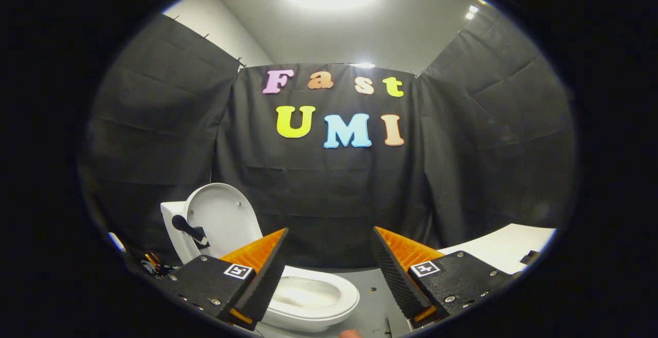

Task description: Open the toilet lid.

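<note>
A white toilet (308, 299) stands on the floor just beyond my left finger. Its lid (223, 217) is raised upright and leans back against the tank (172, 225). The seat ring and the bowl lie uncovered below it. A dark handle-like piece (189, 230) sticks out at the lid's left side. My gripper (329, 271) is open, with a wide gap and nothing held between the fingers. The left finger (257, 276) overlaps the bowl's near left rim in the view; the right finger (401, 276) is over bare floor.
Black cloth walls close the booth behind and on both sides of the toilet. A white surface (509, 248) lies at the right beyond my right finger. Small dark items (151, 263) sit on the floor left of the tank. Grey floor (372, 302) lies between the fingers.
</note>
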A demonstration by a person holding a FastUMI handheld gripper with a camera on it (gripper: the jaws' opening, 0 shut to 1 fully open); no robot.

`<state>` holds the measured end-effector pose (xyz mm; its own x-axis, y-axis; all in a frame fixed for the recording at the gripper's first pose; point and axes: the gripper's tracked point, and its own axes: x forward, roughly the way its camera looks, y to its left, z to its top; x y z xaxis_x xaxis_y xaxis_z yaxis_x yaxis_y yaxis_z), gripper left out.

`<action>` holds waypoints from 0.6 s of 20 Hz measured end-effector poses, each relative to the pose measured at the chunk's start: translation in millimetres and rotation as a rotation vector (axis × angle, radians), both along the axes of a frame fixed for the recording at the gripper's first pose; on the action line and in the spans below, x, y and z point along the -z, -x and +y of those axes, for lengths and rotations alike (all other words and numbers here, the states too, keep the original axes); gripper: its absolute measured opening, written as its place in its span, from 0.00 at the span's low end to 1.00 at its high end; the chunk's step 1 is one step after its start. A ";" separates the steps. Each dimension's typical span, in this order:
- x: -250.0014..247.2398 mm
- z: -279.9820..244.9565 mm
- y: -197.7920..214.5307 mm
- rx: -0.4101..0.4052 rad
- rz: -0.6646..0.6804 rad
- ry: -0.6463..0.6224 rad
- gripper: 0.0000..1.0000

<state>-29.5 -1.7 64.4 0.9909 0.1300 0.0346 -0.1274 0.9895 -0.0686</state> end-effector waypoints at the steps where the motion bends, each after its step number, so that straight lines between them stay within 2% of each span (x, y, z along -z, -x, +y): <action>1: 1.6 -2.0 -0.3 0.001 0.005 -0.003 0.95; 12: 8.3 -9.7 -2.4 0.007 0.014 -0.025 0.95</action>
